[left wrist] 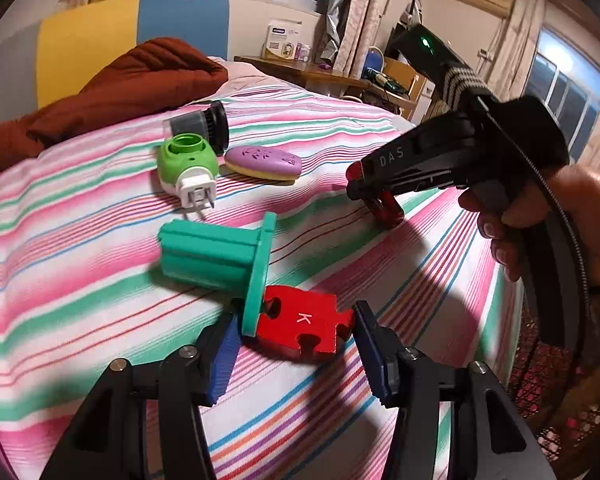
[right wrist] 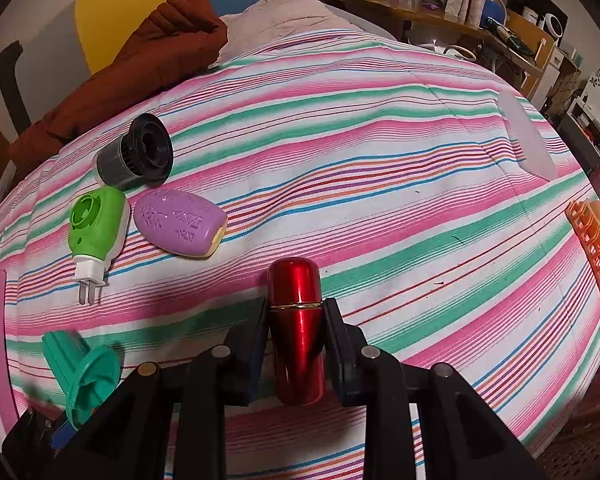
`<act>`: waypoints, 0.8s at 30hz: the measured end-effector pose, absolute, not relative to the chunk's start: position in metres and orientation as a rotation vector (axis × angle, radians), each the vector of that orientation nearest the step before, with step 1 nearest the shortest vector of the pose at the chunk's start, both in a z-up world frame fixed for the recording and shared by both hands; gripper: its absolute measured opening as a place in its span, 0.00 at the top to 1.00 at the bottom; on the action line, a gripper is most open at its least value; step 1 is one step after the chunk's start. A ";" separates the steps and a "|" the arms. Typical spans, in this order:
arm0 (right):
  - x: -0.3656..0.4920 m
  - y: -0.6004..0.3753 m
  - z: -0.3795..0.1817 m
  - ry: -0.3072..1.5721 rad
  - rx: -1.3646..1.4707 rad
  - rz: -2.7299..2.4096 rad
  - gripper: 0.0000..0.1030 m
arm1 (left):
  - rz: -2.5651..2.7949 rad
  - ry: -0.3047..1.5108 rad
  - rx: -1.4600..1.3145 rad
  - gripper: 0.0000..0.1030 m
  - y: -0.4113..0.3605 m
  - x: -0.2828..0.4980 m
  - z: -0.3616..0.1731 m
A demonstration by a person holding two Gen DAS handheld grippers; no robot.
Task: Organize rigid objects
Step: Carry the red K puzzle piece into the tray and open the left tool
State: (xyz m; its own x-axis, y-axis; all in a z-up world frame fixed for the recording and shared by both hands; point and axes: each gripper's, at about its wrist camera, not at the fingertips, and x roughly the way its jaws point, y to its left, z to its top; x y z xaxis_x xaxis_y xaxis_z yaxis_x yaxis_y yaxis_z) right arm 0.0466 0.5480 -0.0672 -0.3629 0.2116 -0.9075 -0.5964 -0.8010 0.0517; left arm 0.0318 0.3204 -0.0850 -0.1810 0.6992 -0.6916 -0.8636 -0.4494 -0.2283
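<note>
The red capsule (right wrist: 298,328) is clamped by the right gripper (right wrist: 296,344) over the bed's (right wrist: 380,140) middle; the left gripper (left wrist: 296,352) straddles the red puzzle piece (left wrist: 304,324), unpinched, near the front edge. The touching teal spool (left wrist: 220,256) may be knocked.

Both wrist views look steeply down, close over the striped bedspread (left wrist: 80,240).

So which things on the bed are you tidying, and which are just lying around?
Being tidied: red puzzle piece, teal spool, red capsule, green plug-in, purple case, black cap.

Lying about: brown quilt, desk boxes, orange rack.
</note>
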 end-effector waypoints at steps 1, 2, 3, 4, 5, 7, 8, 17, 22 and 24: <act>0.045 0.548 -0.068 0.519 -1.375 2.184 0.75 | 1.828 0.246 -0.922 0.40 0.318 0.031 -0.085; 0.040 0.549 -0.072 0.521 -1.374 2.184 0.75 | 1.833 0.244 -0.924 0.38 0.317 0.031 -0.084; 0.042 0.549 -0.071 0.525 -1.374 2.183 0.75 | 1.848 0.247 -0.921 0.31 0.314 0.033 -0.083; 0.042 0.549 -0.071 0.527 -1.374 2.183 0.75 | 1.882 0.252 -0.911 0.25 0.310 0.035 -0.082; 0.042 0.549 -0.071 0.529 -1.374 2.183 0.75 | 1.905 0.248 -0.902 0.25 0.307 0.036 -0.080; 0.043 0.548 -0.071 0.531 -1.376 2.182 0.75 | 1.952 0.223 -0.867 0.25 0.295 0.041 -0.075; 0.043 0.548 -0.070 0.532 -1.378 2.182 0.75 | 1.967 0.219 -0.841 0.27 0.290 0.046 -0.073; 0.040 0.549 -0.072 0.535 -1.389 2.183 0.75 | 1.810 0.435 -0.746 0.40 0.329 0.070 -0.073; 0.039 0.549 -0.073 0.540 -1.398 2.180 0.75 | 1.814 0.429 -0.826 0.33 0.347 0.043 -0.074; 0.038 0.549 -0.073 0.540 -1.401 2.185 0.75 | 1.790 0.435 -0.890 0.34 0.351 0.035 -0.085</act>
